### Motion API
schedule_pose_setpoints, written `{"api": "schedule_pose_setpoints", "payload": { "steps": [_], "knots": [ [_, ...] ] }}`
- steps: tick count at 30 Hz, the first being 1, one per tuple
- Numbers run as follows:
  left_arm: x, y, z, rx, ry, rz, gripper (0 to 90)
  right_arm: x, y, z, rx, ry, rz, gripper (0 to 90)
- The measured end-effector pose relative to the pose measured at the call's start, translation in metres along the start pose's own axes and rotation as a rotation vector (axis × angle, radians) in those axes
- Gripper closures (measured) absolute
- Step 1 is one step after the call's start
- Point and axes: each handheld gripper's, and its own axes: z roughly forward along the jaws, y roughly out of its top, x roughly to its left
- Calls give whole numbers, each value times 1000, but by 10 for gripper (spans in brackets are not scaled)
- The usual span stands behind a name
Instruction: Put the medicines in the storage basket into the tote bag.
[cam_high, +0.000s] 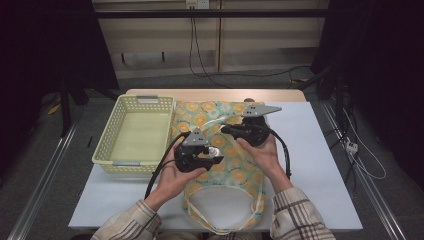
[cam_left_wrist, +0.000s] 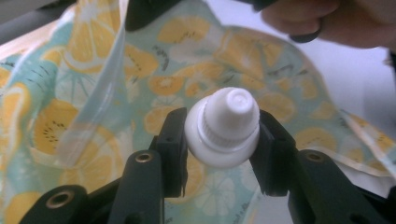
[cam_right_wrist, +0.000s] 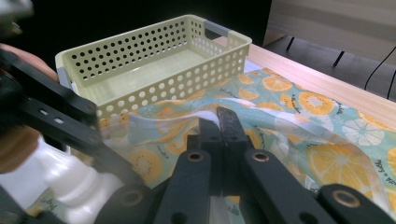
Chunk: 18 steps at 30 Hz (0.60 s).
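- Your left hand-held gripper (cam_left_wrist: 223, 140) was partly closed around a white bottle (cam_left_wrist: 223, 128), the pads pressing on either side of its ribbed collar, with the capped end pointing away from you along the jaws.
- Your right hand-held gripper (cam_right_wrist: 219, 135) was pinched fully together on a pale strap (cam_right_wrist: 159, 122) of the lemon-print bag (cam_high: 235, 150), holding that edge raised off the fabric.
- The bag lay flat on the white tabletop (cam_high: 320, 165), its long axis running from you toward the far edge, its looped handle at your end.
- In the high view, the bottle (cam_high: 216, 152) sat low over the middle of the bag, just on your side of the lifted strap and to the left of your right hand-held gripper (cam_high: 227, 129); the two were close together.
- My reading: the coming move turned on that gap under the lifted strap, which lay ahead of the bottle's cap, so the left hand was the one placed to push it in.
- The yellow basket (cam_high: 137, 132) stood just left of the bag with nothing in it.
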Motion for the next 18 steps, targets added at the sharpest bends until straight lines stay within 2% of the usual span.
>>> {"api": "schedule_pose_setpoints", "payload": {
  "steps": [6,15,17,18],
  "knots": [
    [2,-4,18,44,20,7,599,-1,0,-2,-5,-5,3,900],
    [8,-9,41,79,14,-15,598,-2,0,-1,-1,-9,6,900],
    [8,-10,44,103,23,-1,599,-3,-1,-1,-4,-8,12,900],
    [8,-10,46,107,11,-4,598,-3,-1,-1,-5,-9,13,900]
  ]
}}
